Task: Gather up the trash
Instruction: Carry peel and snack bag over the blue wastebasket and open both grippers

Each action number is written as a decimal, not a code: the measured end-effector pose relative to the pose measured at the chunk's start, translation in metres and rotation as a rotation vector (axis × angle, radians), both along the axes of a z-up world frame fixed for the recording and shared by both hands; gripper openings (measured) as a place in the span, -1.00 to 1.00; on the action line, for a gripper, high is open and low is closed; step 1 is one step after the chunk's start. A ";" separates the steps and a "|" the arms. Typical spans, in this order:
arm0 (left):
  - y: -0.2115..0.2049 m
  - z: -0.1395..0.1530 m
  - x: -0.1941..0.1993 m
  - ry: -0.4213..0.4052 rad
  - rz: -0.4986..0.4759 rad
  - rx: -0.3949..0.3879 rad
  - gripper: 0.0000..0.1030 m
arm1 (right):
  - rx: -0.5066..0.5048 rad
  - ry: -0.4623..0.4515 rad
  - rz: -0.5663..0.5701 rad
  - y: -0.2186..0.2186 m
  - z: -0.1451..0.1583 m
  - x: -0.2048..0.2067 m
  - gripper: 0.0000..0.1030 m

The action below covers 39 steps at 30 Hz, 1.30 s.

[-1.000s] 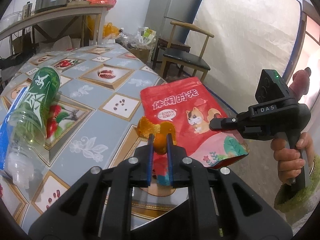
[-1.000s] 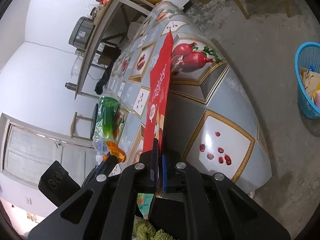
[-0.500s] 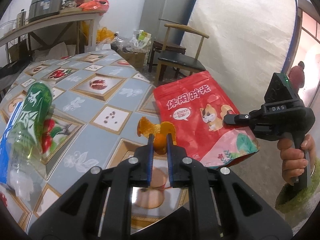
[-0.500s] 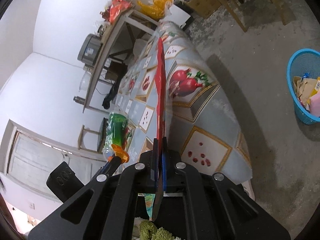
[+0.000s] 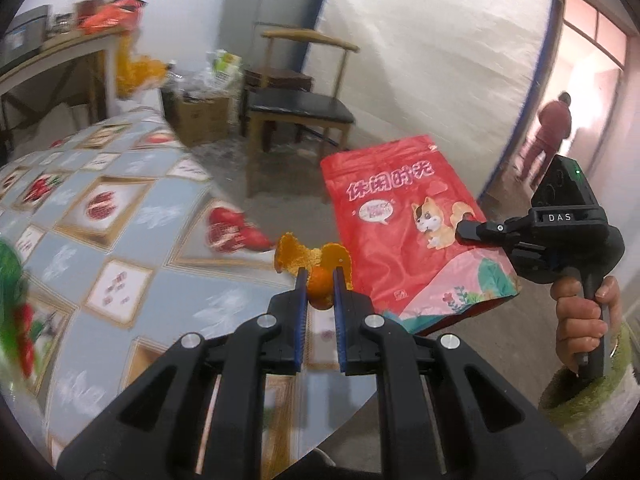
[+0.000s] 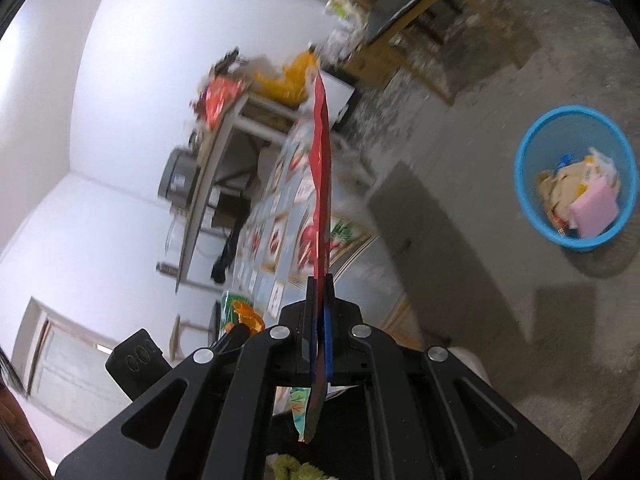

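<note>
My left gripper (image 5: 320,276) is shut on an orange peel (image 5: 312,260), held above the edge of the patterned table (image 5: 120,208). To its right in the left wrist view, my right gripper (image 5: 466,229) pinches a red snack bag (image 5: 404,220) with a cartoon dog, lifted off the table. In the right wrist view my right gripper (image 6: 319,292) is shut on that red snack bag (image 6: 321,168), seen edge-on. The left gripper (image 6: 230,336) with the orange peel (image 6: 248,314) shows at lower left there. A blue trash basket (image 6: 532,200) stands on the floor at right, partly filled.
A wooden chair (image 5: 296,100) stands beyond the table, a cardboard box (image 5: 200,112) beside it. A side table (image 6: 212,168) with an appliance lines the wall. A green bottle (image 5: 10,276) lies at the table's left. A person (image 5: 552,128) stands in the doorway. Bare concrete floor (image 6: 480,320) surrounds the basket.
Both grippers have swung away from the table toward the floor side, carrying the peel and the bag. The bag left the tabletop; the blue basket came fuller into the right wrist view.
</note>
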<state>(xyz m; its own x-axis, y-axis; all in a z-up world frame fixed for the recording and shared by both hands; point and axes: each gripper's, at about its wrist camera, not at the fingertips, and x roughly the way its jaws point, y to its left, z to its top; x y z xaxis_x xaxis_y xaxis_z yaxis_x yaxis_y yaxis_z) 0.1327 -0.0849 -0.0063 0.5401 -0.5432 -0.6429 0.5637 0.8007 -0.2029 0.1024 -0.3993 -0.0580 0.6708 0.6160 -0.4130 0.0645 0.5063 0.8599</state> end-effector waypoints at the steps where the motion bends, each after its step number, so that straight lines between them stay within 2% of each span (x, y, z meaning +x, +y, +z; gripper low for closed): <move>1: -0.009 0.001 0.004 0.009 -0.014 0.008 -0.80 | 0.000 -0.003 -0.023 -0.009 0.000 -0.004 -0.95; 6: -0.063 0.006 0.028 0.056 -0.120 0.007 -0.80 | 0.001 0.017 -0.160 -0.063 -0.014 -0.025 -0.95; 10: -0.121 -0.008 0.062 0.170 -0.218 0.046 -0.80 | -0.010 0.078 -0.249 -0.098 -0.037 -0.034 -0.95; 15: -0.197 -0.054 0.111 0.368 -0.311 0.124 -0.79 | 0.011 0.172 -0.325 -0.134 -0.082 -0.031 -0.95; 18: -0.231 -0.085 0.132 0.436 -0.322 0.164 -0.79 | 0.047 0.216 -0.355 -0.148 -0.112 -0.022 -0.95; 22: -0.269 -0.118 0.149 0.476 -0.321 0.212 -0.79 | 0.085 0.266 -0.385 -0.165 -0.149 -0.002 -0.95; 26: -0.295 -0.142 0.166 0.478 -0.319 0.238 -0.78 | 0.097 0.283 -0.421 -0.177 -0.177 0.018 -0.94; 27: -0.301 -0.146 0.167 0.474 -0.315 0.239 -0.74 | 0.112 0.280 -0.424 -0.180 -0.187 0.024 -0.93; 29: -0.310 -0.159 0.175 0.478 -0.309 0.237 -0.44 | 0.090 0.321 -0.451 -0.186 -0.204 0.032 -0.86; 30: -0.313 -0.167 0.179 0.475 -0.290 0.252 -0.08 | 0.060 0.358 -0.458 -0.187 -0.219 0.038 -0.84; 31: -0.312 -0.170 0.179 0.465 -0.268 0.264 0.13 | 0.047 0.379 -0.454 -0.189 -0.229 0.040 -0.76; 33: -0.310 -0.179 0.180 0.470 -0.244 0.280 0.15 | 0.000 0.474 -0.481 -0.187 -0.250 0.040 -0.62; 34: -0.309 -0.182 0.181 0.484 -0.245 0.282 0.17 | 0.011 0.488 -0.489 -0.185 -0.258 0.036 -0.59; 35: -0.307 -0.181 0.180 0.494 -0.244 0.281 0.19 | 0.026 0.489 -0.490 -0.184 -0.263 0.033 -0.45; 37: -0.304 -0.174 0.180 0.478 -0.244 0.268 0.28 | 0.026 0.509 -0.513 -0.182 -0.269 0.024 -0.32; 39: -0.301 -0.161 0.179 0.443 -0.244 0.254 0.33 | 0.020 0.509 -0.533 -0.181 -0.268 0.014 -0.31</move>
